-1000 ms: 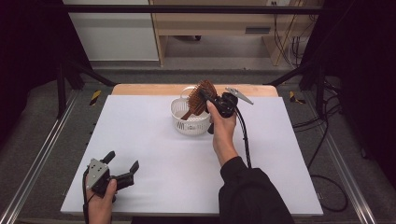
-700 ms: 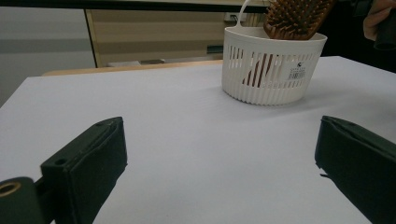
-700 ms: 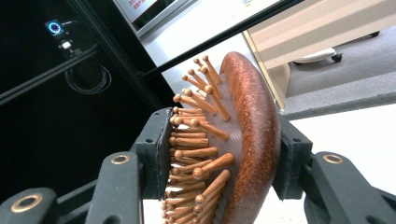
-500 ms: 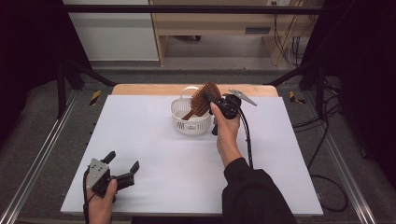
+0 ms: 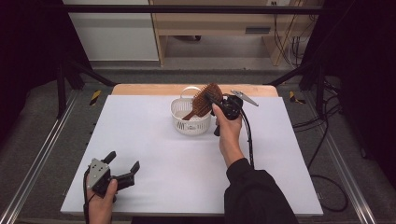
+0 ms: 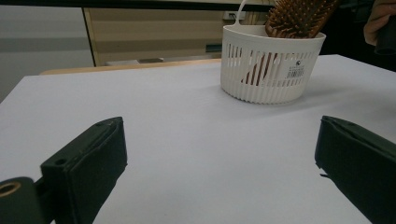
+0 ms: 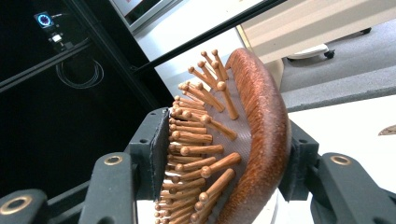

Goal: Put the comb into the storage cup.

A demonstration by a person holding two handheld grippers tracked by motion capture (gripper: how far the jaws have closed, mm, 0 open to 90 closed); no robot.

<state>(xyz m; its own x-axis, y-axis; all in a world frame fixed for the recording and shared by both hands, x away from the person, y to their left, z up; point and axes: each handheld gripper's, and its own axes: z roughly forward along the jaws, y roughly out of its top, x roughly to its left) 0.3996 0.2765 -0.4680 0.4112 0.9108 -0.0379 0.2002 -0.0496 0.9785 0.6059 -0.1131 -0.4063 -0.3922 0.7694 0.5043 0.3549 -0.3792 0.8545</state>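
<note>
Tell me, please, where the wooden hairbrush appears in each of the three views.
High view: hairbrush leans handle-down in the white basket, top centre.
Left gripper view: its head rises over the basket rim, top right.
Right gripper view: centre, between the jaws.
Shared landmark: the basket.

Hidden and cut-off parts

The hairbrush (image 5: 204, 99) handle is largely hidden inside the basket (image 6: 271, 70); the right tongs (image 7: 224, 158) view cuts its head at the bottom edge.

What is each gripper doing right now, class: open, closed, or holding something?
Left gripper: open, holding nothing, low over the table.
Right gripper: jaws either side of the wooden hairbrush head, over the white basket.
</note>
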